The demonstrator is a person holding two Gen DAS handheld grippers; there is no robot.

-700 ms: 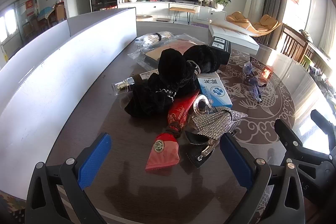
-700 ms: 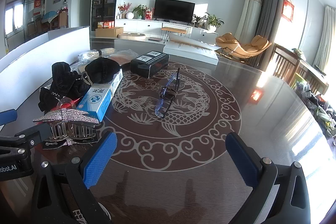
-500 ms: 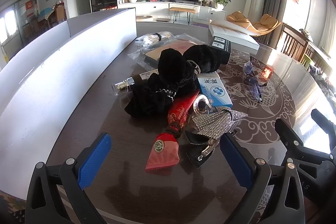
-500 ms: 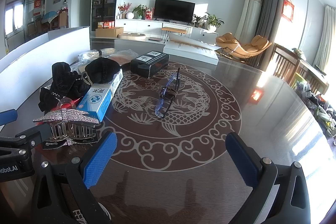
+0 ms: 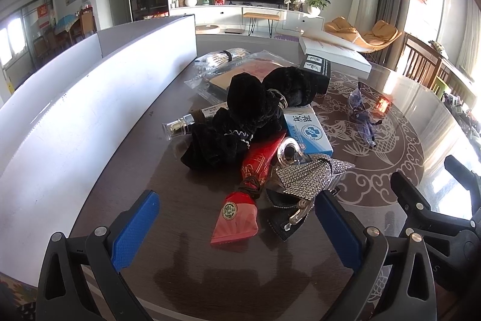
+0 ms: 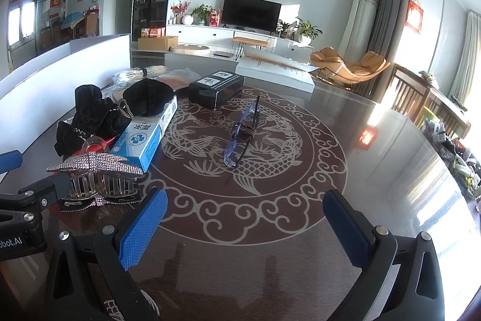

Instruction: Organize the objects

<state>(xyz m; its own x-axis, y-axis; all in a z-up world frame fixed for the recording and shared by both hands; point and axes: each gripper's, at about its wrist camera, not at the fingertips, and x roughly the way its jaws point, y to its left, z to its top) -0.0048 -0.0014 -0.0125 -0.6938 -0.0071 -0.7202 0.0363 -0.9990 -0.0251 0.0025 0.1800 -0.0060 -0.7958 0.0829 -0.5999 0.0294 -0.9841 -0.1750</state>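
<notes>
A heap of small items lies on the dark round table (image 5: 210,276): a red tube (image 5: 240,200), a rhinestone hair claw (image 5: 309,176) (image 6: 96,173), black velvet scrunchies (image 5: 240,122) (image 6: 93,116), a blue-and-white box (image 5: 309,131) (image 6: 144,137), a small spray bottle (image 5: 186,124) and a black box (image 5: 315,71) (image 6: 216,89). Blue glasses (image 5: 363,119) (image 6: 243,131) lie apart on the dragon pattern. My left gripper (image 5: 237,227) hovers open just short of the red tube, nothing between its fingers. My right gripper (image 6: 246,227) is open over bare table, the hair claw to its left.
A white panel (image 5: 75,122) runs along the table's left edge. A clear bag with a flat pack (image 5: 240,71) and a long white box (image 5: 333,53) (image 6: 273,71) sit at the far side. Wooden chairs (image 6: 421,101) stand to the right. The right gripper's frame (image 5: 436,215) shows in the left view.
</notes>
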